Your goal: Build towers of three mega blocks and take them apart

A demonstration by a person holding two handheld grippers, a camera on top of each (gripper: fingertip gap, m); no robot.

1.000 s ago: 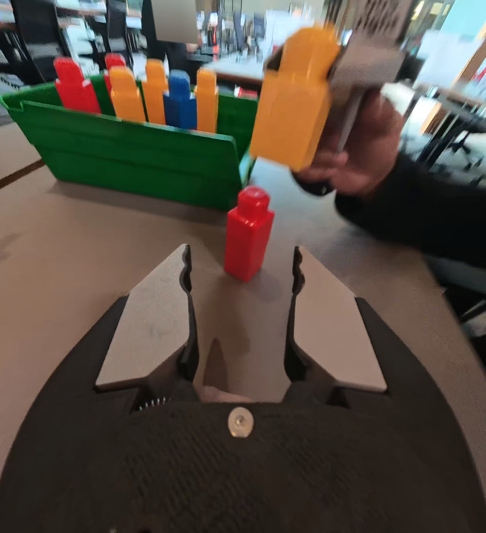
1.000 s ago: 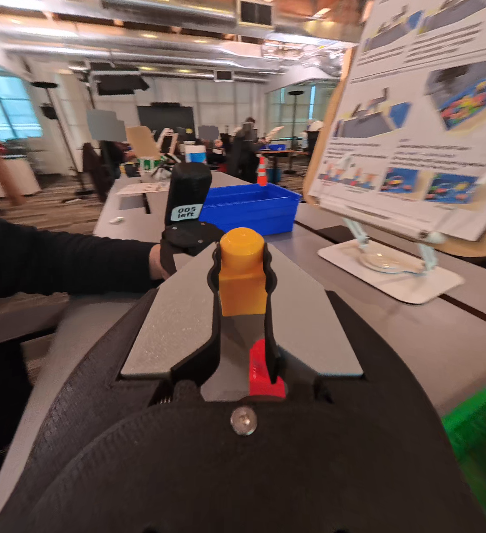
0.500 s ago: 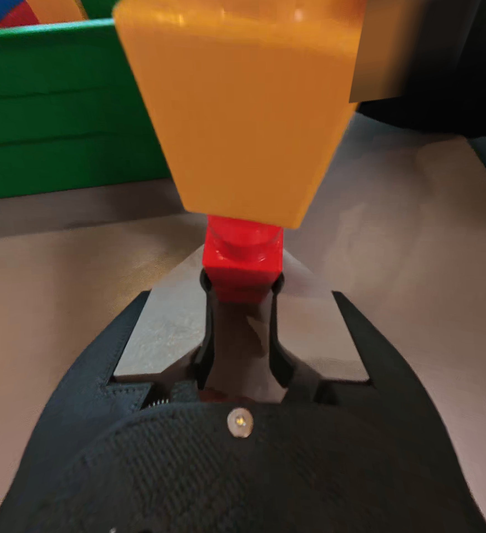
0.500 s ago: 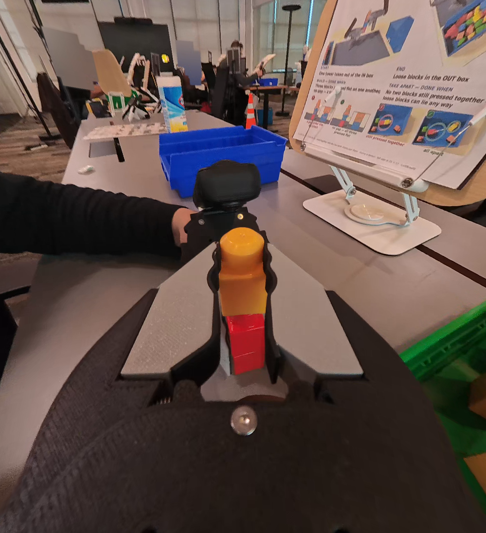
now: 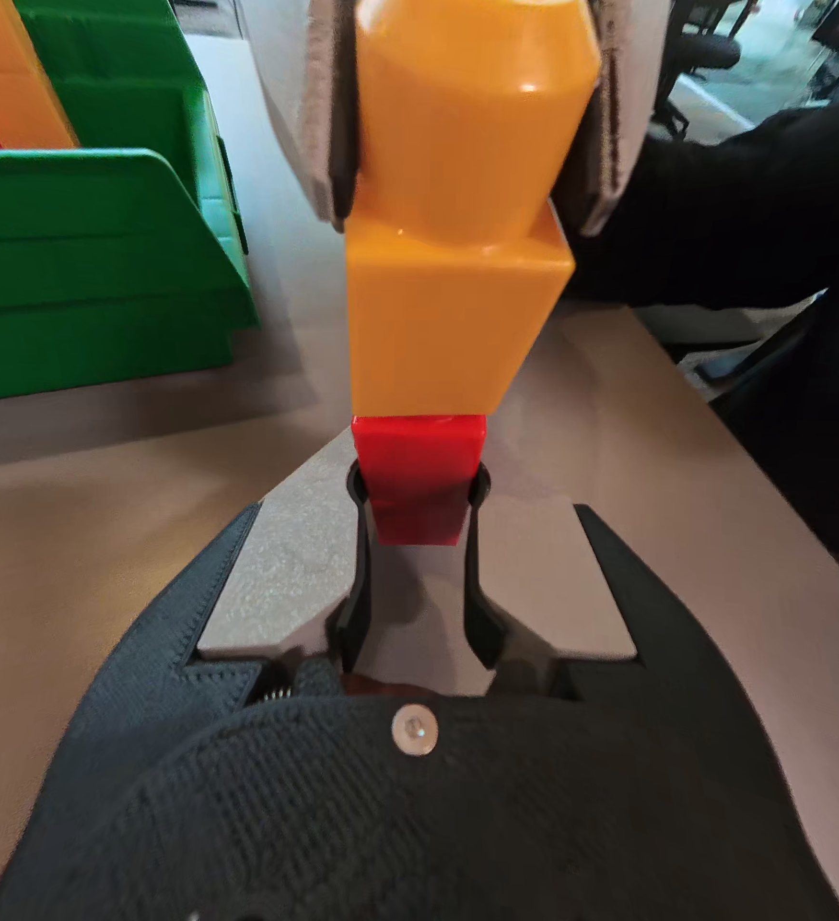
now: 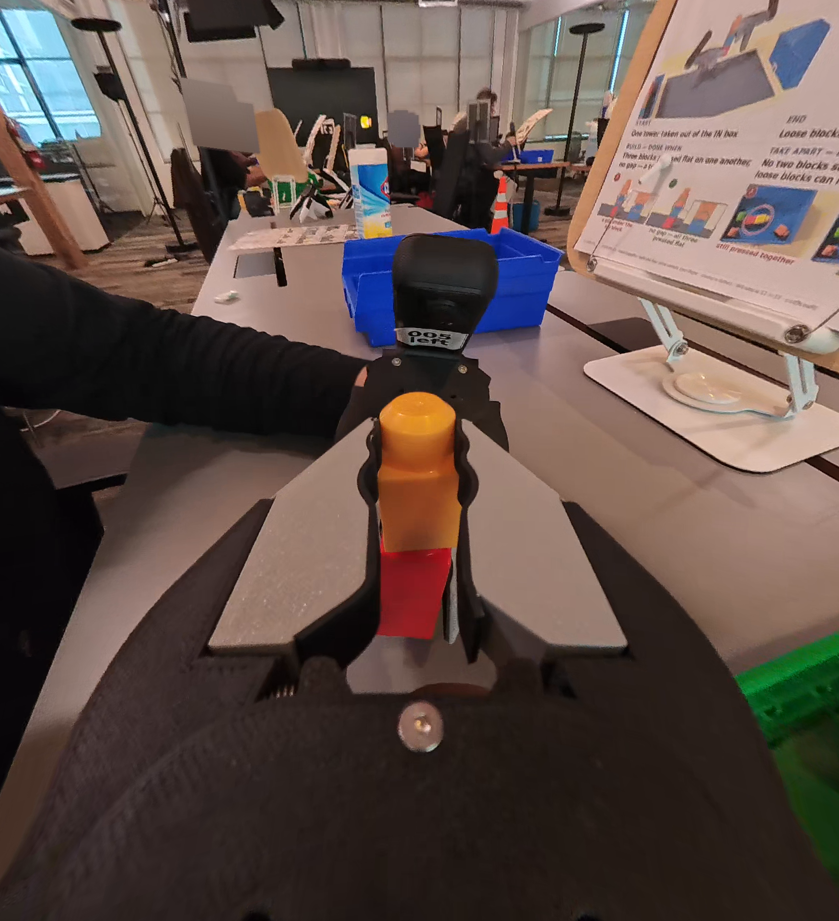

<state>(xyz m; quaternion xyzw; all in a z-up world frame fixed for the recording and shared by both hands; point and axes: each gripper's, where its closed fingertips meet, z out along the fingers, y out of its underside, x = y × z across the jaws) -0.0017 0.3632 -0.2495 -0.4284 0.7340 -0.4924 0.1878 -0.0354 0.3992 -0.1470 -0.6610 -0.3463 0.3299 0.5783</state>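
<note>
My left gripper [image 5: 417, 486] is shut on a red block [image 5: 420, 478] that stands on the table [image 5: 108, 523]. An orange block [image 5: 457, 259] sits flat on top of the red one, its stud pointing up. My right gripper [image 6: 417, 443] is shut on the orange block [image 6: 417, 478] near its stud, and its grey fingers [image 5: 323, 124] show at both sides of the stud in the left wrist view. In the right wrist view the red block [image 6: 412, 593] shows below the orange one, with the left gripper's black body [image 6: 437, 319] straight behind.
A green bin [image 5: 84, 259] with orange, red and blue blocks stands at the left; its edge shows in the right wrist view [image 6: 816, 697]. A blue bin [image 6: 522, 284], an instruction board on a white stand [image 6: 726, 413] and a person's dark sleeve [image 6: 133, 349] are beyond. Spacing between my two grippers at the tips: around 11 centimeters.
My left gripper moved up to the red block and shut on it. My right gripper carried the orange block down onto the red block's stud until the two sit flat together.
</note>
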